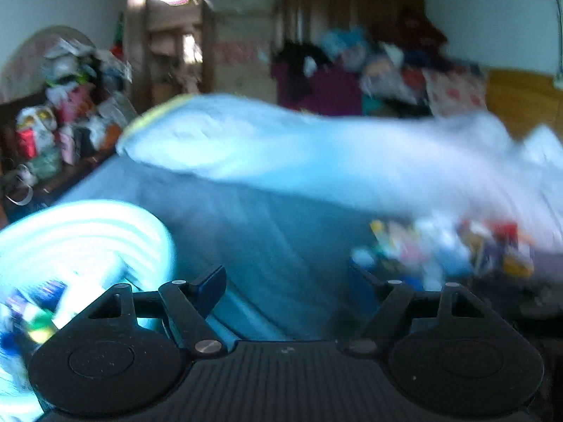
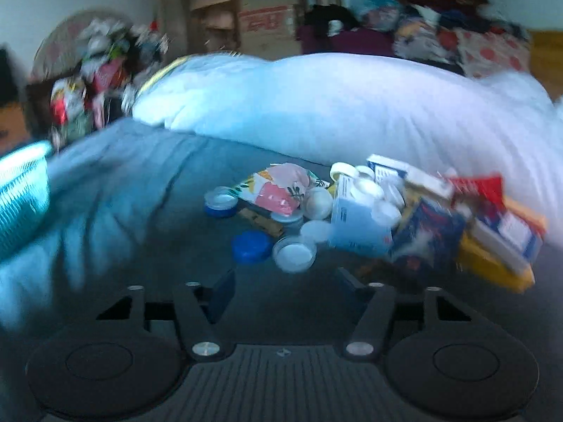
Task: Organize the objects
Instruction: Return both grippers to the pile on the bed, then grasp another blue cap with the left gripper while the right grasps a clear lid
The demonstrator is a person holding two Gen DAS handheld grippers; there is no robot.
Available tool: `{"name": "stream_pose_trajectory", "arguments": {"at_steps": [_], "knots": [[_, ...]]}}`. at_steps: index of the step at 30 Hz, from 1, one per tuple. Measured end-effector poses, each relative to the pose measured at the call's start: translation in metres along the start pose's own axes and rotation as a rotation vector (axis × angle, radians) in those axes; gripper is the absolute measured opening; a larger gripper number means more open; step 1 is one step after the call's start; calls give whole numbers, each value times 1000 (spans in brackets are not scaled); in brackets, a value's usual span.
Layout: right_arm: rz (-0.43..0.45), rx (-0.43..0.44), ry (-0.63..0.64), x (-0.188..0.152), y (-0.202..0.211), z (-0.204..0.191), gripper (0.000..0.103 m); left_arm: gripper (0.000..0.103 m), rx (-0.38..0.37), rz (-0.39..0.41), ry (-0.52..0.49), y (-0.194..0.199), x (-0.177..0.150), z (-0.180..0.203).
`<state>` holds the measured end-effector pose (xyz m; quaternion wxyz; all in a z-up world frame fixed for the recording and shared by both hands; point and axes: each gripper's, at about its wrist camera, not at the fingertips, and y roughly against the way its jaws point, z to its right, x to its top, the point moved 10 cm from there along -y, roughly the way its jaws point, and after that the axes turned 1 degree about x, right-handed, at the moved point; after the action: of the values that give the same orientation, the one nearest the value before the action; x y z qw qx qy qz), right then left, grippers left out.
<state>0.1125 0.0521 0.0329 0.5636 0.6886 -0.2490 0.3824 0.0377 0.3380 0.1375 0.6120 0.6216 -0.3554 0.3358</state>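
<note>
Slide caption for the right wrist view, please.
Open right claw hovers over a bed, facing a pile of boxes, jars and lids before a white pillow.

Soft cloth bedsheet (image 2: 147, 190), ribbed plastic basket (image 1: 84, 232), glossy cartons (image 2: 432, 225)

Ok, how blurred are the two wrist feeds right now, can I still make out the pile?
Left wrist view: heavy motion blur, the pile is only coloured smears and the basket is streaked and overexposed. Right wrist view: milder blur, the blue lid and white tub are readable, boxes at the right edge smear. Both bend the pillow through fisheye distortion; the room is dim.
</note>
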Motion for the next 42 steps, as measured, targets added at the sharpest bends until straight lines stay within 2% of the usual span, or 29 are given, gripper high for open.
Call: {"name": "stream_pose_trajectory", "arguments": {"at_steps": [3, 11, 13, 16, 19, 24, 28, 30, 35, 36, 37, 38, 42], "knots": [[-40, -4, 18, 1, -37, 5, 54, 76, -10, -41, -19, -16, -13, 19], [-82, 39, 53, 8, -95, -2, 54, 75, -18, -106, -64, -49, -32, 32], [-79, 49, 56, 8, -95, -4, 43, 75, -31, -114, -73, -58, -33, 39], [-34, 53, 9, 11, -71, 3, 43, 75, -68, -123, -89, -76, -36, 55], [7, 51, -62, -1, -25, 18, 43, 73, -107, -140, -102, -112, -40, 80], [-35, -6, -176, -53, 21, 52, 43, 72, -187, -152, -159, -174, -48, 135], [-31, -17, -212, -63, 30, 68, 43, 68, -186, -183, -173, -211, -64, 156], [-14, -22, -213, -61, 27, 70, 43, 67, -179, -160, -182, -215, -62, 162], [-10, -16, -225, -66, 26, 72, 43, 57, -202, -137, -219, -223, -56, 186], [-5, -18, -229, -66, 28, 73, 43, 53, -202, -130, -232, -224, -56, 190], [-1, -22, -230, -65, 29, 74, 43, 43, -207, -127, -240, -222, -55, 193], [2, -27, -235, -65, 31, 75, 43, 40, -216, -129, -240, -222, -54, 195], [23, -39, -238, -59, 37, 76, 43, 39, -190, -116, -223, -202, -49, 193]]}}
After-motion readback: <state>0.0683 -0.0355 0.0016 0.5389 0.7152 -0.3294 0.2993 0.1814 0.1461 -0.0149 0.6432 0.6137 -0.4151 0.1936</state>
